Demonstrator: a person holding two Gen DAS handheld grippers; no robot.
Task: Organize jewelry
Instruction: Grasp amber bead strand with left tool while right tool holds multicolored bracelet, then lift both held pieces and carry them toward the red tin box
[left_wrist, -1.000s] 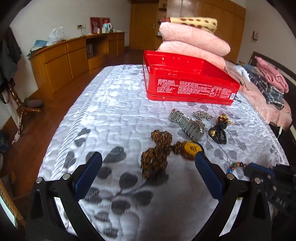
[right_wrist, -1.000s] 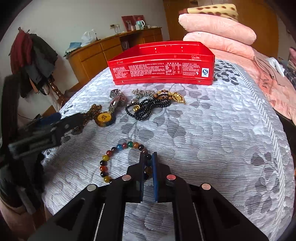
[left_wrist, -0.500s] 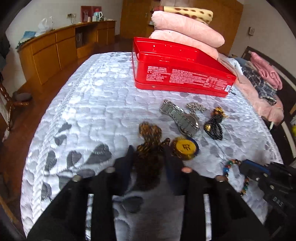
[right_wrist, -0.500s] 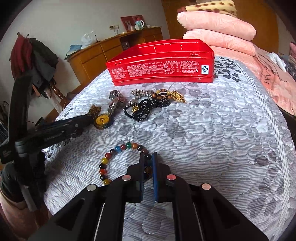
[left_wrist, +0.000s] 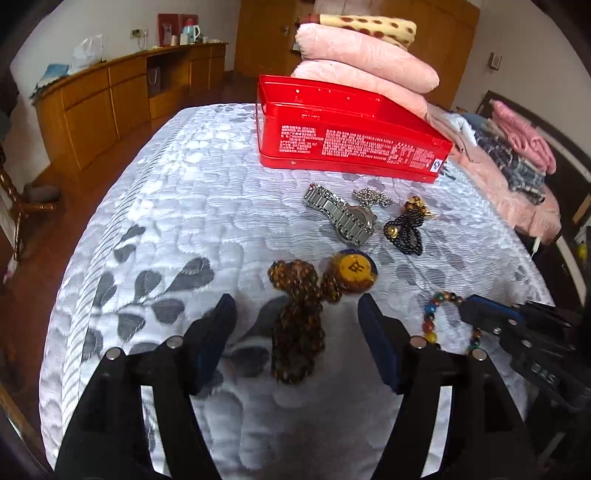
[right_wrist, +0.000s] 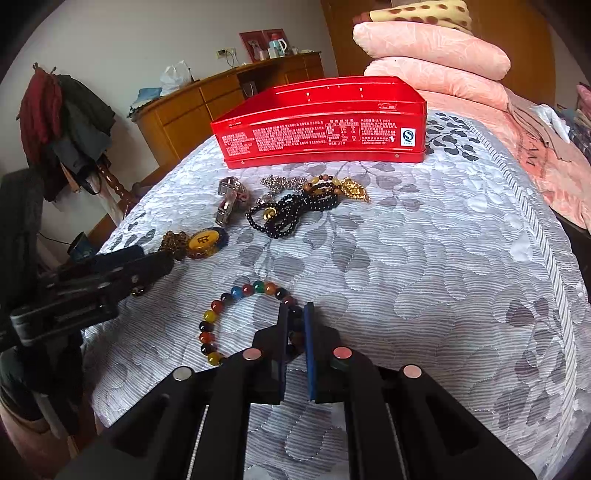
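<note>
The left claw (left_wrist: 295, 317) has reopened wide after closing around the brown bead necklace (left_wrist: 297, 314) half a second ago; the necklace lies unlifted near the bedspread's (left_wrist: 177, 206) front edge, so that grab failed. The right claw (right_wrist: 295, 325) stays pinched on the coloured bracelet (right_wrist: 236, 317), well short of the red tin (right_wrist: 321, 125)

The right tongs (right_wrist: 295, 317) hide part of the multicolored bead bracelet (right_wrist: 236, 314).
</note>
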